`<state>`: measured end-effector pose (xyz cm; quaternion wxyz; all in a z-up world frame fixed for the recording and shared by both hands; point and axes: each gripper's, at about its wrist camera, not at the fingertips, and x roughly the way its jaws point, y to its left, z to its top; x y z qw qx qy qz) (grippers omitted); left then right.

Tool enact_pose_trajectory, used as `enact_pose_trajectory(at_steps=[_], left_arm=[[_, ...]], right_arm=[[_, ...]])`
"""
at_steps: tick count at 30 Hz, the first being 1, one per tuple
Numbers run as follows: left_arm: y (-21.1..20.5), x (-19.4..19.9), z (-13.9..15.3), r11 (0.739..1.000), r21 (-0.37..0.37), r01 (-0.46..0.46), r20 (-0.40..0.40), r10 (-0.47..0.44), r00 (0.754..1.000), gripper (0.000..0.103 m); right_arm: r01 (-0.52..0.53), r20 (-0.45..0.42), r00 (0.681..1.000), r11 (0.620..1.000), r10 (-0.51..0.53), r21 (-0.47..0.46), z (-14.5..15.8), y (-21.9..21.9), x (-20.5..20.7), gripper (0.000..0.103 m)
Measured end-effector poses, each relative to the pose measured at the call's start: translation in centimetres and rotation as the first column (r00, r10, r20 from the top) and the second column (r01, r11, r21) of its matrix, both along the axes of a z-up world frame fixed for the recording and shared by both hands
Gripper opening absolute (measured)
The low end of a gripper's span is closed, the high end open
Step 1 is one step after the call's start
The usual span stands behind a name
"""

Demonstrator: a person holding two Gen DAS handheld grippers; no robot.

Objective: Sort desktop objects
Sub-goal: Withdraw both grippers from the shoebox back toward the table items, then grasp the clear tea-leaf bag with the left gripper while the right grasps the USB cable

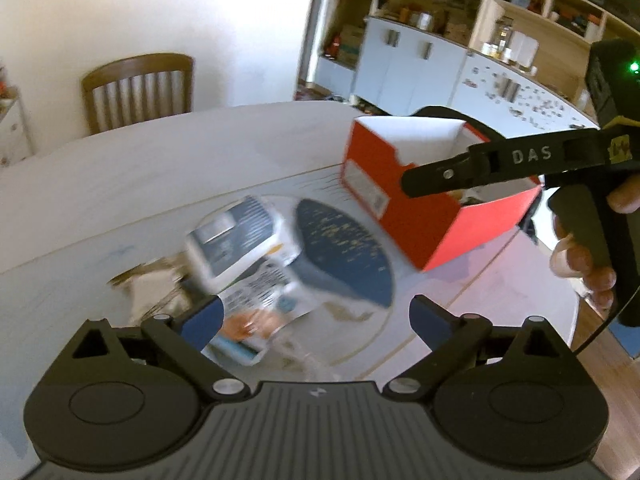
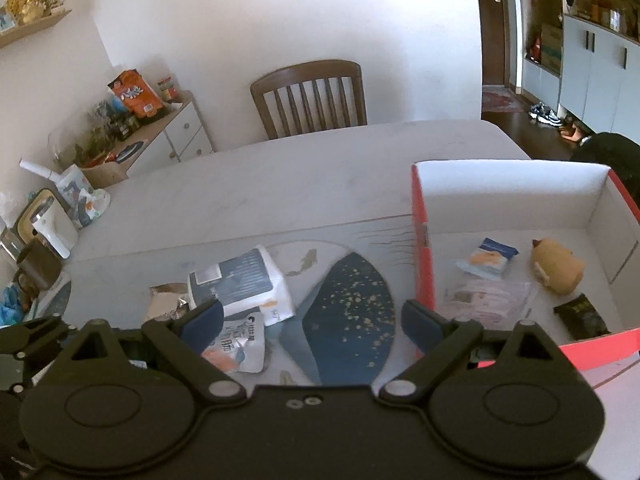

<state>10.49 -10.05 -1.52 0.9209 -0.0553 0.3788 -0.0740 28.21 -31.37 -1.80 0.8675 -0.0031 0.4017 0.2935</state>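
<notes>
Midway through a desktop sort, both hand-held grippers hang over the white table (image 2: 320,168) with jaws spread wide and nothing between them: the left gripper (image 1: 316,316) above a loose pile of packets, the right gripper (image 2: 310,316) over the patterned mat (image 2: 348,312) beside the red box (image 2: 423,272). Inside that box already lie a small blue-and-orange packet (image 2: 488,258), a tan plush toy (image 2: 558,270), a flat pink sheet (image 2: 488,298) and a dark sachet (image 2: 582,316), apparently the collecting point. Still out on the table, just left of the mat, are the white-and-navy pack (image 2: 244,280), a silver pouch (image 2: 240,344) and a crumpled wrapper (image 2: 166,300), seemingly next in line.
</notes>
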Motion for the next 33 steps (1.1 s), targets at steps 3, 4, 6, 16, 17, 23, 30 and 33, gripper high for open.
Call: enact_pose_trajectory(at_steps=[3, 4, 6, 16, 17, 23, 30, 33], left_arm=[[1.3, -0.9, -0.8, 0.999, 0.014, -0.029, -0.003, 0.030, 1.000, 0.100], [1.7, -1.2, -1.1, 0.999, 0.023, -0.039, -0.005, 0.039, 0.999, 0.100], [2.4, -1.6, -1.6, 0.998, 0.039, -0.054, -0.007, 0.054, 0.999, 0.100], [4.5, -3.5, -4.1, 0.988, 0.108, -0.107, -0.029, 0.111, 0.993, 0.100], [4.6, -3.6, -4.5, 0.987, 0.114, -0.113, -0.038, 0.118, 0.992, 0.100], [5.5, -4.4, -6.1, 0.973, 0.149, -0.175, -0.057, 0.185, 0.981, 0.100], [5.6, -5.0, -7.5, 0.964, 0.180, -0.194, -0.069, 0.209, 0.976, 0.100], [6.0, -5.2, -8.2, 0.963, 0.168, -0.211, -0.085, 0.228, 0.970, 0.100]], right_arm=[[0.001, 0.014, 1.000, 1.000, -0.001, -0.014, -0.3, 1.0, -0.3, 0.096], [0.001, 0.020, 1.000, 1.000, -0.001, -0.021, -0.4, 1.3, -0.4, 0.096], [0.002, 0.031, 1.000, 0.999, -0.001, -0.034, -0.8, 1.9, -0.6, 0.096], [0.000, 0.062, 0.998, 0.996, 0.005, -0.086, -2.6, 4.1, -3.1, 0.096], [0.000, 0.057, 0.998, 0.996, 0.005, -0.090, -2.9, 4.3, -3.4, 0.096], [0.016, 0.047, 0.999, 0.991, -0.009, -0.132, -5.5, 6.0, -5.6, 0.096], [0.006, 0.034, 0.999, 0.983, 0.000, -0.181, -8.0, 7.9, -7.7, 0.093], [-0.003, 0.033, 0.999, 0.981, 0.010, -0.196, -8.7, 8.6, -8.3, 0.089]])
